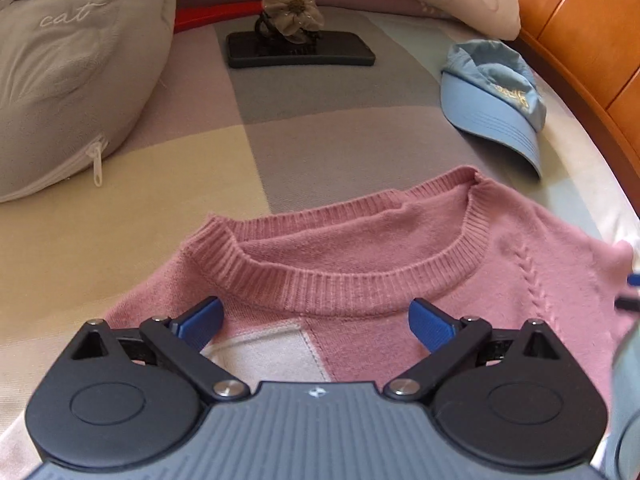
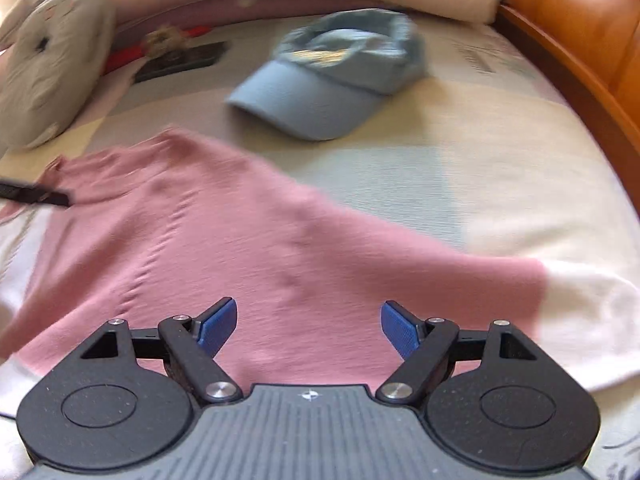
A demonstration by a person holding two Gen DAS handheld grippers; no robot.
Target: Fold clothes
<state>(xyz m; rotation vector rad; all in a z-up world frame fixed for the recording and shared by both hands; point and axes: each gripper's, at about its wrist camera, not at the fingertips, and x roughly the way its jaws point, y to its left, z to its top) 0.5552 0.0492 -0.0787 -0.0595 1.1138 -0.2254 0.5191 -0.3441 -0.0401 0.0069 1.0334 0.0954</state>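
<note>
A pink knit sweater (image 1: 360, 248) is spread flat on the checked bedspread (image 1: 320, 136), below a blue cap (image 1: 496, 108). Left gripper (image 1: 316, 324) and right gripper (image 2: 308, 328) are held wide apart above it, gripping nothing.

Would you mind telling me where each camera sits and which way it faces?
Left wrist: on the left tool, tilted down over the pink sweater at its collar; open blue fingertips show.
Right wrist: on the right tool, over the sweater's shoulder and sleeve; open fingertips show.
Shared: sweater, blue cap, phone, pillow.
</note>
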